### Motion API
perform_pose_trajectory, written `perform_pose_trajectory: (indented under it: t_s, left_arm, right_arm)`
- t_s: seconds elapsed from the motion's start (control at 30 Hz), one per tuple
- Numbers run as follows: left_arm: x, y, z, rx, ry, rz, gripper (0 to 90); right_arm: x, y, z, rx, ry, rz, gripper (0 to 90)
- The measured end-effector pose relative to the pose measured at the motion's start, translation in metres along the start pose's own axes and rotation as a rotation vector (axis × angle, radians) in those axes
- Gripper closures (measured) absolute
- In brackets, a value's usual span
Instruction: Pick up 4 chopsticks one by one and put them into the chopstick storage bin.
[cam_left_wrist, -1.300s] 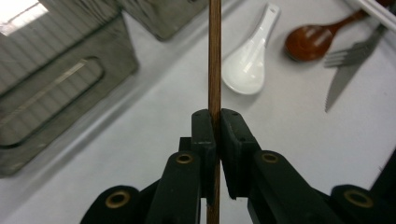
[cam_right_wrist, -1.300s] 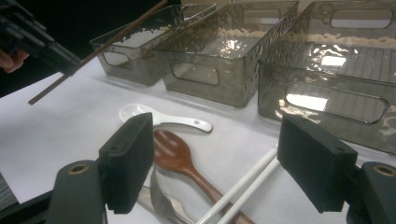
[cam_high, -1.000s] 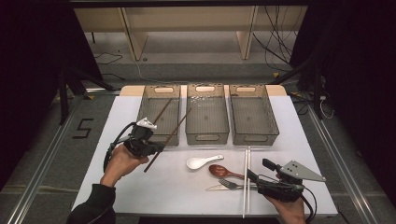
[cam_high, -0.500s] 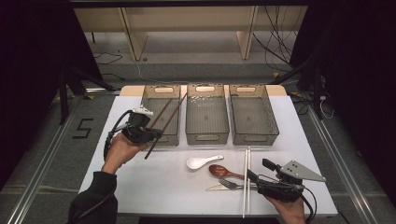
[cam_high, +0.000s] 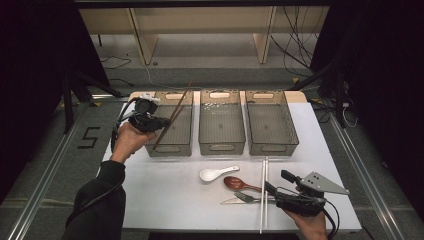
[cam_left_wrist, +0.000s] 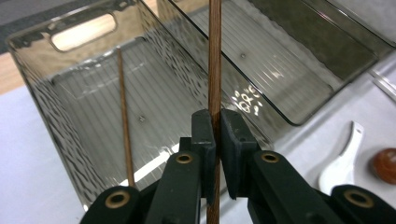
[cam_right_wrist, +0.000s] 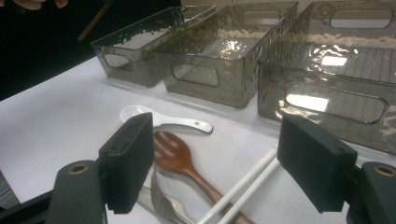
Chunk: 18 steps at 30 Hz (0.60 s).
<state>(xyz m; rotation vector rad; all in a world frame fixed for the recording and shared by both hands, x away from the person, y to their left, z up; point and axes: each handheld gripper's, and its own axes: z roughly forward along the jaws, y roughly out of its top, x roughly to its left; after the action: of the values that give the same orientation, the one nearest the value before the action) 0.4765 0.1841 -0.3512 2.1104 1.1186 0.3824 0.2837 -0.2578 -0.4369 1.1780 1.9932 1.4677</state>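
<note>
My left gripper (cam_left_wrist: 214, 125) is shut on a brown wooden chopstick (cam_left_wrist: 215, 56), which stands upright between its pads. In the high view the left gripper (cam_high: 161, 122) hovers at the left bin (cam_high: 186, 148), with the chopstick (cam_high: 176, 111) slanting up and away over it. A second brown chopstick (cam_left_wrist: 123, 116) lies on the floor of that bin (cam_left_wrist: 42, 107). My right gripper (cam_high: 276, 181) rests open near the table's front right. Between its wide jaws (cam_right_wrist: 219, 158) I see a white spoon (cam_right_wrist: 163, 120), a brown wooden spoon (cam_right_wrist: 173, 151) and two white chopsticks (cam_right_wrist: 243, 184).
Three smoky clear bins stand in a row at the back: left, middle (cam_high: 221, 146) and right (cam_high: 272, 146). A white spoon (cam_high: 216, 173), a brown spoon (cam_high: 239, 184), a metal fork (cam_high: 245, 198) and white chopsticks (cam_high: 264, 170) lie on the white table (cam_high: 165, 200).
My left hand has carried the brown chopstick up and away from me, from the table in front of the left bin to above it. The right gripper has stayed put.
</note>
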Motion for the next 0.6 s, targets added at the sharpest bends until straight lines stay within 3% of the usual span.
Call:
perform_pose_trajectory:
  t_s: [0.33,0.6]
  left_arm:
    - [0.017,0.009,0.008,-0.03,0.062,-0.022,83.9]
    - [0.033,0.005,0.022,-0.031,0.098,-0.05,83.9]
  right_arm:
    - [0.0,0.0,0.0,-0.002,0.002,-0.001,28.0]
    - [0.0,0.0,0.0,-0.002,0.004,-0.001,28.0]
